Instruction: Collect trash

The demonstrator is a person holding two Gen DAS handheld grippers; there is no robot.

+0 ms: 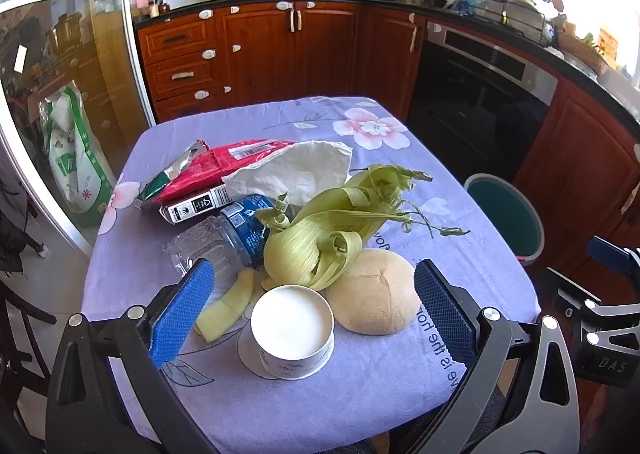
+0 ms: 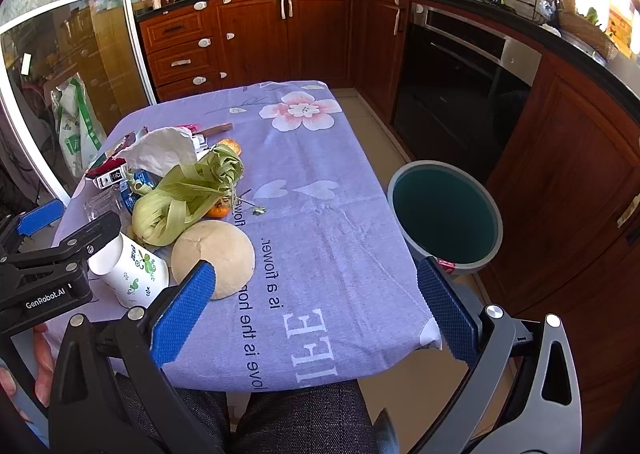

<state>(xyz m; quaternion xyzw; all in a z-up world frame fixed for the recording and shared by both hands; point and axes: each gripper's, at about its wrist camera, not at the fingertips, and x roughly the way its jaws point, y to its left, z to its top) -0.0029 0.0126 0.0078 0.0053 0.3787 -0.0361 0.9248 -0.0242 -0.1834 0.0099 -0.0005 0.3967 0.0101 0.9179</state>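
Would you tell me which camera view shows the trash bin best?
The right wrist view: the trash bin shows its whole rim and dark green inside beside the table. The left wrist view catches it smaller, near the right edge.

Black gripper point(image 1: 314, 308) frames; blue textured pads point(image 1: 182, 308)

Both wrist cameras are looking steeply down across the tabletop point(image 1: 460, 238) toward the kitchen cabinets point(image 1: 288, 50) — left close over the trash pile point(image 1: 288, 222). The right is sitting further right, sharing that pile and the bin point(image 2: 446, 214).

Corn husks point(image 1: 336, 230), crushed bottle point(image 1: 216, 238), paper cup point(image 1: 294, 330) (tipped over) heaped on tablecloth point(image 1: 460, 254).
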